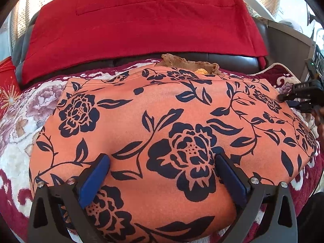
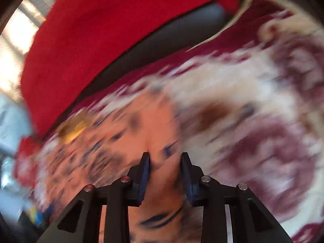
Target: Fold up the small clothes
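Left claw (image 1: 162,174): we're holding it wide open, both blue pads (image 1: 95,180) resting on or just over the near part of the orange floral garment (image 1: 158,121), nothing pinched between them. It's pointing down at the cloth, roughly mid-width.

Right claw (image 2: 165,172): we're running it with the jaws partly closed, a clear gap between them. That view is badly blurred; orange cloth is sitting in the gap, but we can't tell if the pads are actually biting it, likely not yet. From the left wrist view the right claw is sitting at the garment's far right edge.

The garment is lying spread flat on the white-and-maroon patterned blanket (image 1: 18,133), with a small tan frilly piece (image 1: 182,61) poking out at its far edge. Behind it, a red cloth (image 1: 141,30) is draped over a dark sofa back (image 1: 232,59).

Step, as we read it: we're setting up a fold, the left claw pinning or steadying the near side while the right goes for an edge.

Next move needs: a confirmed pinch on the right-hand edge, one layer only if possible, then a lift and carry across toward the opposite side while the left claw keeps the body from sliding. Soft fabric on a plush blanket may drag, so keep the lift low and slow.
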### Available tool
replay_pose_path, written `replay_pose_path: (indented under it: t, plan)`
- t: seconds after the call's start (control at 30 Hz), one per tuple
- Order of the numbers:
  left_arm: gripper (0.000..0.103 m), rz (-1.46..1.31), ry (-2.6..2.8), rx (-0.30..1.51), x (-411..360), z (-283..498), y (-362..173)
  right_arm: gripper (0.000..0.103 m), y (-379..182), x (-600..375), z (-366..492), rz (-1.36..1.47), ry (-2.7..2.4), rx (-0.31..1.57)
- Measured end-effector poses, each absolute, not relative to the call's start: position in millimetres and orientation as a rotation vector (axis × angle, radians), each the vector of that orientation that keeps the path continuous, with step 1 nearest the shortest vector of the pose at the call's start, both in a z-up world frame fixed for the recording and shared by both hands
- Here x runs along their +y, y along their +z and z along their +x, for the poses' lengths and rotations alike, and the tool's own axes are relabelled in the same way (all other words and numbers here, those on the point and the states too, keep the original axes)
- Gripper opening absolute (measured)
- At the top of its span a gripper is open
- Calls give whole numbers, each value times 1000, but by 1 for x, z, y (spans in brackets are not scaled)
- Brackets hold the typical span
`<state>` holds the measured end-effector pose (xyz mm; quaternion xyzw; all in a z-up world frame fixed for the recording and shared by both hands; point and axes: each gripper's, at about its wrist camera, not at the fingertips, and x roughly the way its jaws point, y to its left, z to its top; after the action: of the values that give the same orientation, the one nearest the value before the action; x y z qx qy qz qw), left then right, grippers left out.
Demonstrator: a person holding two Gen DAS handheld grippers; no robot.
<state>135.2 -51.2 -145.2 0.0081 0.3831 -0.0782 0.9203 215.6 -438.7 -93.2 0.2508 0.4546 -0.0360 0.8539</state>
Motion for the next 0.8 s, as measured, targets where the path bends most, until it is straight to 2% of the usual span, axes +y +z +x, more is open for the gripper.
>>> replay_pose_path:
  t: [0.07,0.13,0.3,0.4,0.53,0.8]
  plan:
    - [103,14,-163,791,-50,135,-145,40,-86,-447,198,664,-30,890]
    - [103,16,-161,790,-51,136,-145,90,-73,-435,173,677,35,842]
    - [103,23,-150,816,-51,139,-144,92,-60,-385,78,758,249,732]
    - [103,22,-141,846,-52,142,-137,92,-88,-363,48,795,299,800]
    - [103,43,-109,842,-51,138,-126,92,-125,-357,44,872,274,876]
    - [103,31,-75,820,-40,126,-109,92,-131,-364,77,938,243,820]
